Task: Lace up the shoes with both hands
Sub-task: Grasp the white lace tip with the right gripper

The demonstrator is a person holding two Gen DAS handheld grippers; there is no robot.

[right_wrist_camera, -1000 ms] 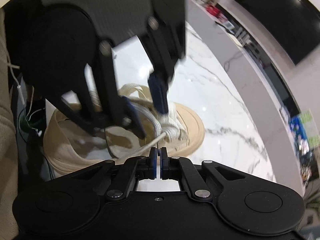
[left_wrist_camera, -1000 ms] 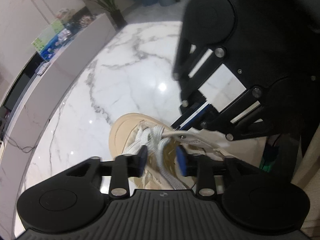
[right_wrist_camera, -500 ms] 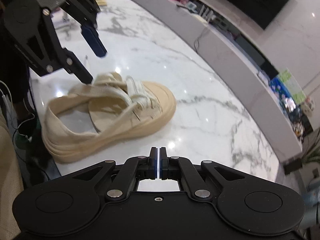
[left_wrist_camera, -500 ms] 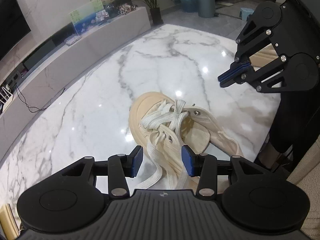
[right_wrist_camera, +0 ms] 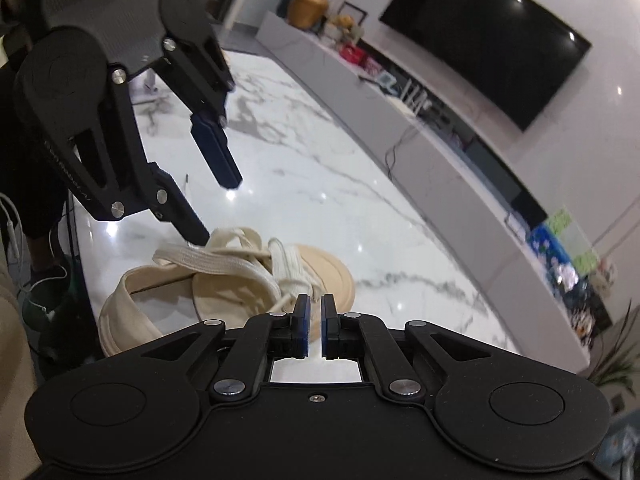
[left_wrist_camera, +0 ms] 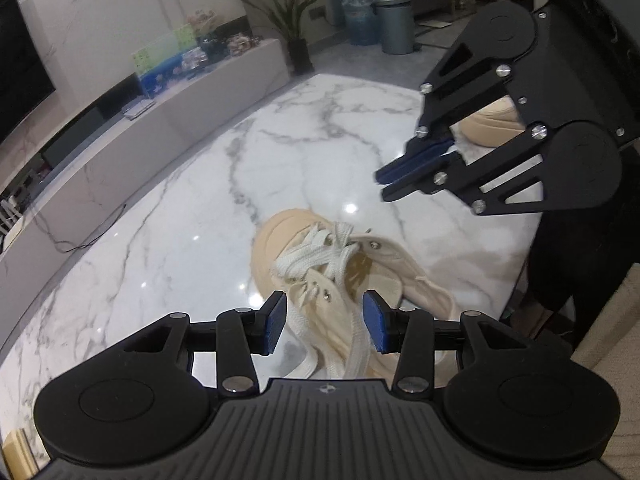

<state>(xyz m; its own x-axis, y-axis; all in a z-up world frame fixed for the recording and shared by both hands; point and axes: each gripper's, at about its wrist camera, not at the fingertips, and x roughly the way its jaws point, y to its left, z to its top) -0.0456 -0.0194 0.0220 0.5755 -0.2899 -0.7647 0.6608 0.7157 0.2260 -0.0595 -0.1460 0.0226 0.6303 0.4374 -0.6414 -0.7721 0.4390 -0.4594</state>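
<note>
A beige canvas shoe [left_wrist_camera: 404, 280] [right_wrist_camera: 168, 292] lies on the white marble table [left_wrist_camera: 180, 232] [right_wrist_camera: 320, 184], its white laces [left_wrist_camera: 316, 256] [right_wrist_camera: 224, 264] loosely crossed over the tongue. My left gripper [left_wrist_camera: 325, 322] [right_wrist_camera: 214, 208] hovers above the shoe, open, with nothing gripped. The lace ends trail down below its pads. My right gripper [right_wrist_camera: 316, 312] [left_wrist_camera: 384, 184] hangs in the air beside the shoe. Its jaws are opening, with a narrow slit between the pads and nothing in it.
A second beige shoe [left_wrist_camera: 492, 124] shows behind the right gripper at the table's far side. A long low grey cabinet [left_wrist_camera: 168, 120] [right_wrist_camera: 440, 152] with a television [right_wrist_camera: 484, 40] above runs past the table. A person's dark clothing fills the right edge of the left wrist view.
Both grippers have drawn back and upward from the shoe. The right gripper has let go of the lace end it pinched a second ago, and its pads have parted slightly.
</note>
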